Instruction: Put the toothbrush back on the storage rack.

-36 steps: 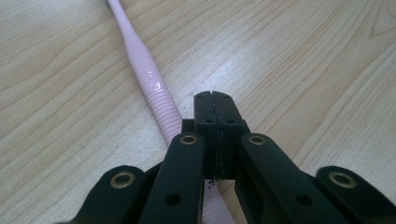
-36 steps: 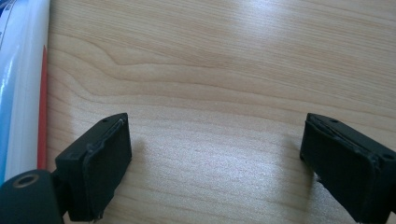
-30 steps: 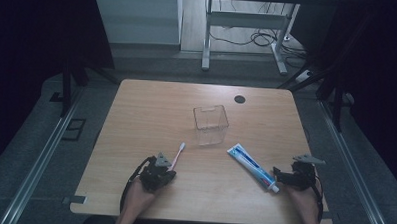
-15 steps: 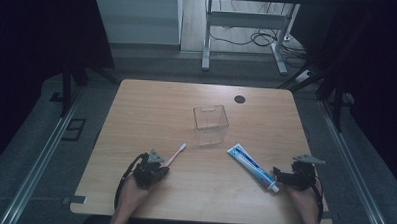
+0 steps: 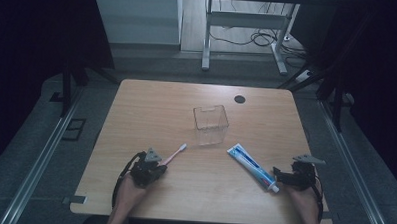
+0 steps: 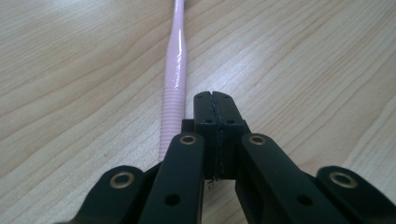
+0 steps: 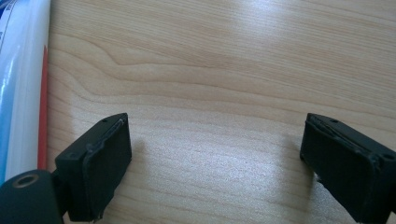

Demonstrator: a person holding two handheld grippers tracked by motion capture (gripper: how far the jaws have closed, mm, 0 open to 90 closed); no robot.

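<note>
On worktop (image 5: 151, 105): left claw (image 6: 215, 100) closed empty beside pink toothbrush (image 6: 173, 79) | right claw (image 7: 215, 154) open beside toothpaste tube (image 5: 252, 166) | tube print unreadable

Items counted on the counter (image 5: 152, 103): one pink toothbrush (image 5: 174, 153), one toothpaste tube (image 5: 251, 167), one clear plastic container (image 5: 210, 124).

A lab-style recording bay: lone wooden table (image 5: 156, 110) on grey floor (image 5: 45, 151), dark curtains (image 5: 39, 31) around (cables (image 5: 254, 38) trailing behind).
</note>
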